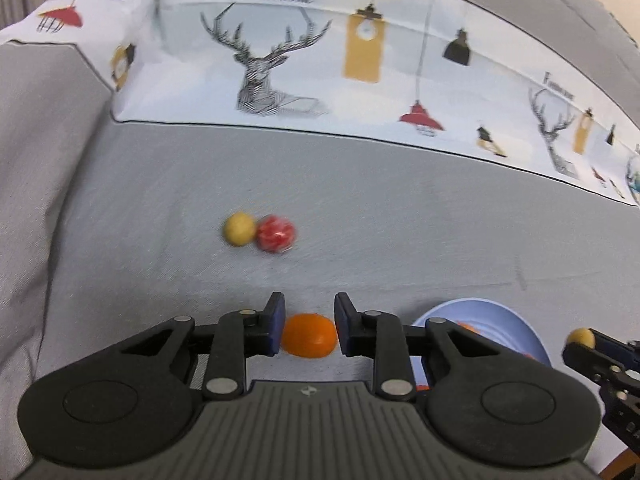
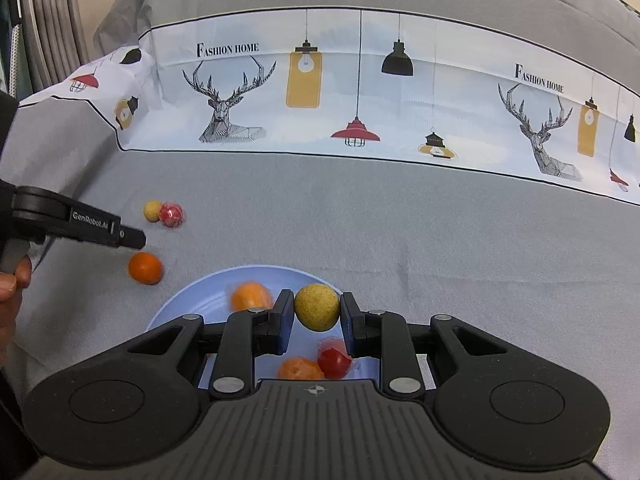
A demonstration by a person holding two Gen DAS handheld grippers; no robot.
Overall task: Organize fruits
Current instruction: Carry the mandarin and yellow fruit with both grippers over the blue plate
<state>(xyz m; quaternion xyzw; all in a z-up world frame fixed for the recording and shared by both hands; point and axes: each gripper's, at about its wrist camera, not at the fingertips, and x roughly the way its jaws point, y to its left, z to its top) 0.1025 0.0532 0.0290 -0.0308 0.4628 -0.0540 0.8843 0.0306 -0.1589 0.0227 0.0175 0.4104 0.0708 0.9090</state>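
Note:
My left gripper (image 1: 309,330) is open, its jaws either side of an orange fruit (image 1: 308,335) lying on the grey cloth; there is a small gap on each side. It also shows in the right wrist view (image 2: 134,239) above that orange (image 2: 145,267). My right gripper (image 2: 317,312) is shut on a yellow fruit (image 2: 317,306) and holds it over the light blue plate (image 2: 176,306). The plate holds two oranges (image 2: 250,296) (image 2: 299,369) and a red fruit (image 2: 334,362). A yellow fruit (image 1: 239,229) and a red fruit (image 1: 276,233) lie together farther out on the cloth.
The grey cloth (image 2: 440,240) covers the table, with a white printed band (image 2: 360,92) of deer and lamps at the far side. The blue plate (image 1: 492,320) lies right of my left gripper. Curtains (image 2: 52,20) hang at the far left.

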